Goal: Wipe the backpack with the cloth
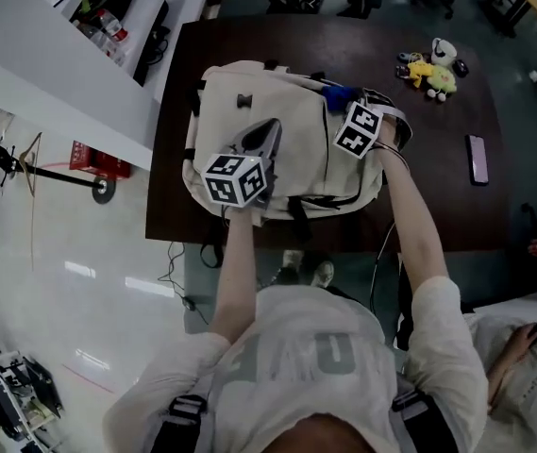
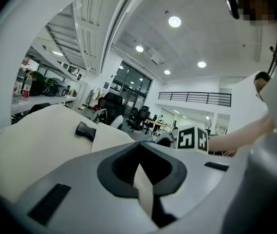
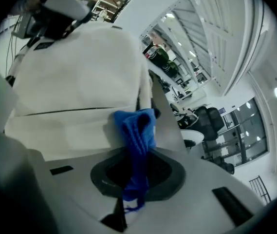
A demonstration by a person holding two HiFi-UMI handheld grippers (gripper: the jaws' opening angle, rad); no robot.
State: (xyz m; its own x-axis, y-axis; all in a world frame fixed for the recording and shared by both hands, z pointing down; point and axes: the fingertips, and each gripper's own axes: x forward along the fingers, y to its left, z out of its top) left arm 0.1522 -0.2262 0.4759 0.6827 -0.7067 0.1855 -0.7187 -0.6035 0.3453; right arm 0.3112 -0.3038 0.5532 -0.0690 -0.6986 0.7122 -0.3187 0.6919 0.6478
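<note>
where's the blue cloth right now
The blue cloth is pinched in the right gripper, at the far right corner of the beige backpack, which lies on the dark table.

A cream backpack [image 1: 249, 92] is laid flat on the near left part of a dark table [image 1: 438, 159]. A crumpled blue cloth [image 3: 138, 128] is pinched in the right gripper [image 3: 136, 179] and set against the backpack's far right corner.
</note>
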